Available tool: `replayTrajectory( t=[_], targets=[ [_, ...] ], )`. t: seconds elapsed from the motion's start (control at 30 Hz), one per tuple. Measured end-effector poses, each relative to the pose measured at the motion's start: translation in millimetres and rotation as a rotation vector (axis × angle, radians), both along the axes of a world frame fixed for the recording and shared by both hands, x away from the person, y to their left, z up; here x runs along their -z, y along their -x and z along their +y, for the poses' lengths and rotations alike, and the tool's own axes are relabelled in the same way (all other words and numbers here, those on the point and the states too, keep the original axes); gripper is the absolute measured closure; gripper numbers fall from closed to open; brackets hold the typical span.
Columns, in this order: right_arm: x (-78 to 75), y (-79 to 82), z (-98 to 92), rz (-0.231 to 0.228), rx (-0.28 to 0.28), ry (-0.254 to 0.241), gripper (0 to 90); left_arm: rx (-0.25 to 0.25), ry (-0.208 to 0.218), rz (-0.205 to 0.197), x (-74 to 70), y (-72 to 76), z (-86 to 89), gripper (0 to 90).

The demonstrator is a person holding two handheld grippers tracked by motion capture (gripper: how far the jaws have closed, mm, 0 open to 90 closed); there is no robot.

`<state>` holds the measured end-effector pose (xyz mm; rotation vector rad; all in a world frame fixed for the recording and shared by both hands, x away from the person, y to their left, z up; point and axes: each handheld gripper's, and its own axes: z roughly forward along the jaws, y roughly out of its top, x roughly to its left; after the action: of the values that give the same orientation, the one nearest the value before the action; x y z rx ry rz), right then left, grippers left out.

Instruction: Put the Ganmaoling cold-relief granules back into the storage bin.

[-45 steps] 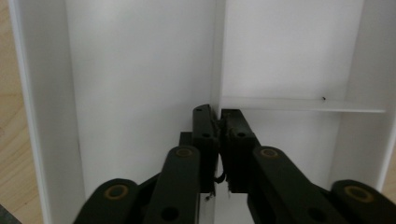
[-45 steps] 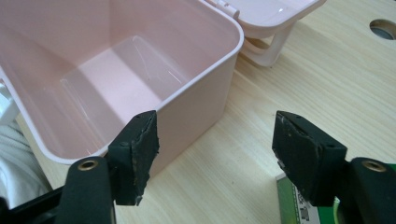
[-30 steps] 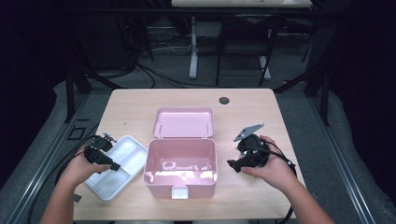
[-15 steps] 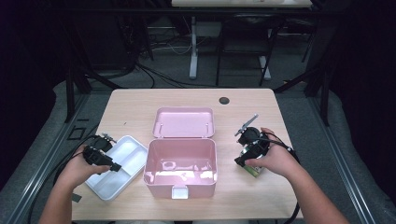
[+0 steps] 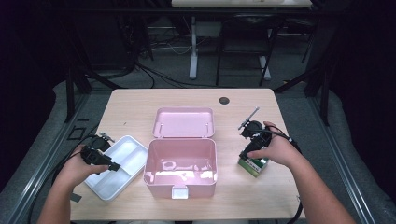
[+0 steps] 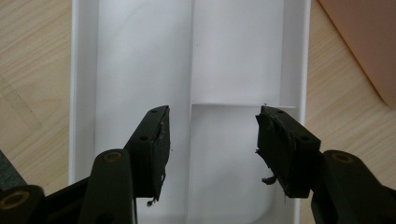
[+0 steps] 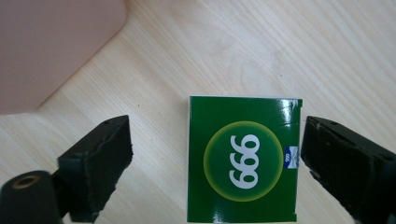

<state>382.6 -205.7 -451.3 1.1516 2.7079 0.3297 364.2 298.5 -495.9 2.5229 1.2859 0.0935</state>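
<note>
A green carton printed "999" (image 7: 243, 158) lies flat on the wooden table (image 5: 140, 107), right of the open pink box (image 5: 181, 184). My right gripper (image 7: 217, 140) points down over it with a jaw on either side. Its jaws have just been opening and the pads stand off the carton (image 5: 252, 165). In the high view the right gripper (image 5: 244, 156) is at the carton's left end. My left gripper (image 6: 212, 135) hangs over the white divided tray (image 6: 140, 56). Its jaws have just widened a little and hold nothing. The left gripper (image 5: 114, 166) is over the tray (image 5: 130, 149) at the front left.
The pink box's lid (image 5: 184, 122) lies flat behind it, and small pale items (image 5: 170, 165) rest on its floor. A small black disc (image 5: 224, 100) sits at the table's far edge. Dark frames and cables stand beyond the table.
The right hand has shifted right and toward the table's front, and the gripper now points down. The green carton has come into sight beneath it. The left hand has stayed put.
</note>
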Motion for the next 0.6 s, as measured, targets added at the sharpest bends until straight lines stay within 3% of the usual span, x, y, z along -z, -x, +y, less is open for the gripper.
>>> replayTrajectory(
  t=[0.07,0.23,0.43,0.47,0.53,0.6],
  targets=[
    [2.1,-3.3,-1.6,0.040,-0.006,-0.011,7.0,-0.002,0.007,-0.008,-1.3,0.7,0.6,44.4],
    [7.7,-10.7,-4.0,0.107,0.014,0.048,2.6,0.000,0.015,-0.011,-3.1,1.5,2.1,44.4],
    [15.8,-20.4,-6.7,0.151,0.040,0.079,0.7,0.000,0.013,-0.012,-3.5,1.5,2.7,44.4],
    [19.5,-21.5,-7.2,0.153,0.042,0.066,0.3,0.002,0.012,-0.014,-3.8,1.5,2.7,44.5],
    [22.0,-24.0,-7.7,0.173,0.040,0.099,0.0,0.002,0.011,-0.015,-3.9,1.5,2.5,44.5],
    [26.6,-24.7,-8.6,0.158,0.052,0.093,0.0,-0.002,0.005,-0.017,-3.6,1.4,2.1,44.5]
  ],
)
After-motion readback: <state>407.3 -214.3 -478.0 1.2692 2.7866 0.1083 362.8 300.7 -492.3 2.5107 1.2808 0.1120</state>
